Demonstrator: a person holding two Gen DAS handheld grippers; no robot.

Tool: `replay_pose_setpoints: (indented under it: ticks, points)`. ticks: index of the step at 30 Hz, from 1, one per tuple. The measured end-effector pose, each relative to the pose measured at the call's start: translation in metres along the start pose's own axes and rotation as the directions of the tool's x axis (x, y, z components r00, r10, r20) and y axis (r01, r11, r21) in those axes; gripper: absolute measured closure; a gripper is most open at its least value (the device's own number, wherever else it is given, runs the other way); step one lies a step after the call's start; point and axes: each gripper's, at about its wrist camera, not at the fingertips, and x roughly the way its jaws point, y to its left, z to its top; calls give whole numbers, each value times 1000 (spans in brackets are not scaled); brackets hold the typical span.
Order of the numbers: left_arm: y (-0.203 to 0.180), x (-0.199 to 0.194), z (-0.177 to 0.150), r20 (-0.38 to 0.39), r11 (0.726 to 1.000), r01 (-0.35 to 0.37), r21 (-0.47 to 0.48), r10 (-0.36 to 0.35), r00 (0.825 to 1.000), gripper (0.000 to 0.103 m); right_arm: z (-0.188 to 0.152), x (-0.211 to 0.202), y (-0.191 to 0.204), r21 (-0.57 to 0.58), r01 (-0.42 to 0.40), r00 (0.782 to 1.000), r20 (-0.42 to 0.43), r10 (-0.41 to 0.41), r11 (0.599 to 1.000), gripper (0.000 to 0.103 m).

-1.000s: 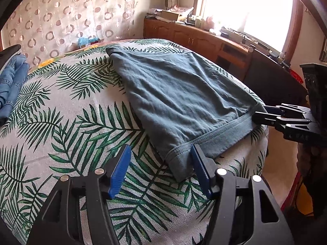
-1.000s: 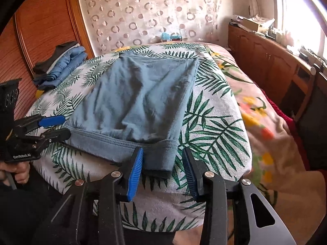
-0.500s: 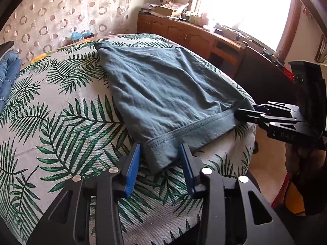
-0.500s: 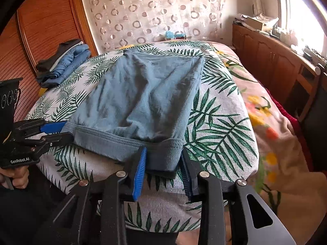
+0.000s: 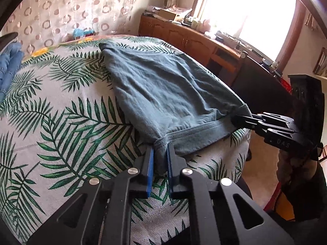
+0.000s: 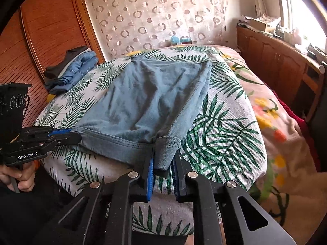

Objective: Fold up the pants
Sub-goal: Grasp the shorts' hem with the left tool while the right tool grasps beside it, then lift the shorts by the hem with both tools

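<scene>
Lying flat on the bed with the palm-leaf bedspread (image 5: 51,126), the blue-grey pants (image 5: 163,94) are spread with the hemmed band at the near edge of the mattress and the far end toward the curtain with ring pattern (image 6: 155,14). The left gripper (image 5: 160,155) pinches one corner of this band: its blue pads (image 5: 150,169) are pressed on a bunched fold of the cloth. The right gripper (image 6: 163,163) pinches the other corner of the same band, and the cloth stands up between its two pads in the right wrist view. In the left wrist view the right gripper (image 5: 238,120) appears at the side, with its tips on the corner of the band; there the contact is small in the picture, so the grip itself is better read from its own camera. In the right wrist view the left gripper (image 6: 69,134) touches the band at the left, and the person's hand (image 6: 18,175) holds its handle. A pile of folded jeans (image 6: 75,69) lies well apart, at the far left of the bed beside the wooden wall panel (image 6: 51,24). A wooden cabinet (image 5: 184,38) stands under the window (image 5: 251,12).
</scene>
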Motion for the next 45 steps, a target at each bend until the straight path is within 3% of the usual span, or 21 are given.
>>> replay_pose_setpoints:
  ticks: [7, 12, 21, 25, 30, 33, 37, 40, 42, 45]
  points:
    - [1, -32, 15, 97, 1000, 17, -6, -16, 995, 92, 7, -17, 8, -13, -23, 997, 71, 24, 1000, 88]
    - [-2, -70, 36, 196, 1000, 6, 13, -9, 981, 92, 25, -41, 18, -45, -57, 988, 142, 63, 997, 88]
    - [-1, -154, 87, 382, 998, -31, 51, 9, 924, 92, 82, -98, 56, -186, -41, 945, 311, 98, 982, 88]
    - [2, -183, 103, 433, 998, -27, 53, 1, 901, 92, 99, -127, 72, -230, -43, 918, 376, 129, 972, 88]
    - [9, -204, 116, 483, 996, -76, 52, 41, 875, 92, 114, -143, 83, -242, -85, 894, 411, 182, 967, 88]
    - [22, -197, 120, 482, 994, -102, 35, 73, 873, 92, 117, -136, 84, -250, -92, 893, 409, 191, 964, 88]
    - [46, -175, 132, 460, 988, -156, 1, 138, 877, 92, 128, -107, 74, -260, -88, 910, 371, 183, 962, 88]
    - [68, -159, 153, 455, 978, -210, -13, 193, 869, 92, 161, -76, 78, -282, -65, 922, 349, 165, 957, 88]
    - [81, -156, 171, 475, 963, -269, -23, 247, 845, 92, 190, -60, 86, -299, -42, 922, 357, 152, 953, 88]
    - [91, -168, 193, 526, 956, -289, -44, 268, 807, 92, 230, -48, 103, -307, 1, 911, 393, 125, 952, 88]
